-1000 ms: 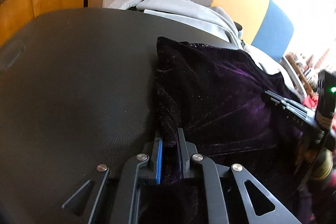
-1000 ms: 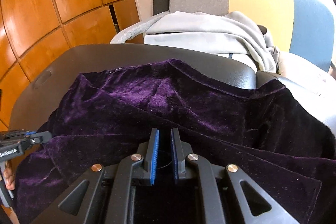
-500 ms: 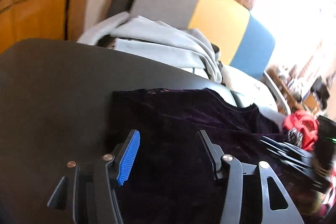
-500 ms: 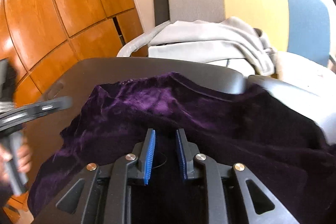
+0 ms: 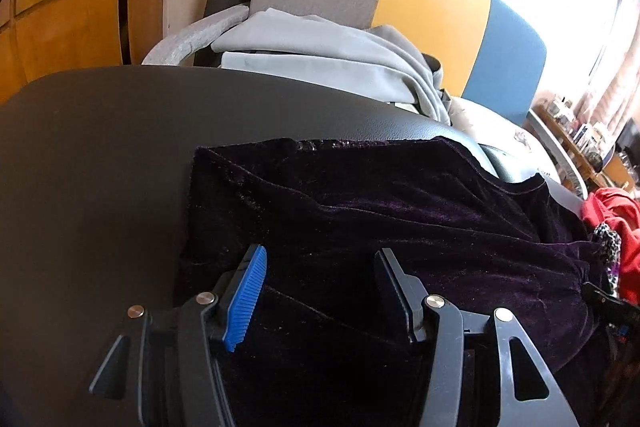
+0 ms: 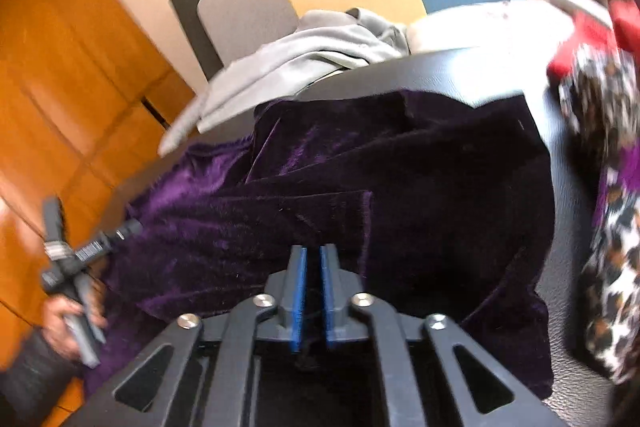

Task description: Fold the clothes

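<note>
A dark purple velvet garment (image 5: 400, 211) lies on a black padded surface (image 5: 100, 147), with its left edge folded straight. My left gripper (image 5: 320, 253) hovers over the near part of it, jaws wide open, and nothing is pinched between the pads. In the right wrist view the same garment (image 6: 400, 167) shows a flap laid over its middle. My right gripper (image 6: 313, 250) is shut just above that cloth, and I cannot tell whether any fabric is caught. A hand (image 6: 64, 319) holds the left tool's handle at the left edge.
A pile of grey clothes (image 5: 320, 47) sits behind the surface on a grey, yellow and blue chair (image 5: 432, 7). Red cloth (image 5: 612, 211) and a leopard-print garment (image 6: 608, 267) lie to the right. Wooden wall panels (image 5: 60, 7) stand on the left.
The left jaws let go of the garment's edge, opened wide and shifted right. The right gripper rolled and swung sideways, opened a little, then shut.
</note>
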